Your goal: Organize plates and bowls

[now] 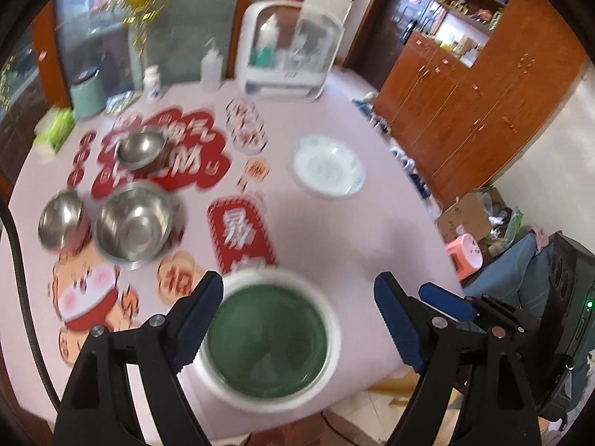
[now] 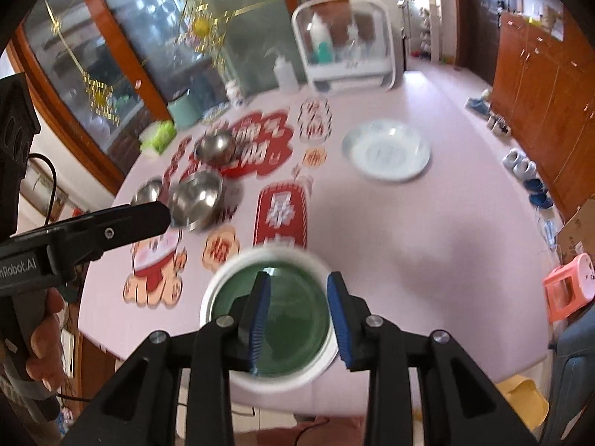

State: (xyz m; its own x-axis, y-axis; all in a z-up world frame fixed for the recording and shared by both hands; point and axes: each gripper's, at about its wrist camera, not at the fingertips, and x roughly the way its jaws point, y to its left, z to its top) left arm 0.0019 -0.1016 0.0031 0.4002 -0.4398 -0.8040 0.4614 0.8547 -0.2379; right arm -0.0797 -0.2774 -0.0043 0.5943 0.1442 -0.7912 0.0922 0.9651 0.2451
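Left wrist view: green plate (image 1: 266,338) with white rim lies at table's near edge, under left gripper (image 1: 299,319), fingers wide, holding nothing. Right gripper (image 2: 299,319) narrower, empty, above same plate. Three steel bowls (image 1: 134,219) near left edge; white plate (image 1: 327,167) toward right edge.

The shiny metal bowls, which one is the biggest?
The biggest metal bowl sits nearest the green plate. A smaller bowl stands right beside it, and another small bowl sits farther back on the red sticker.
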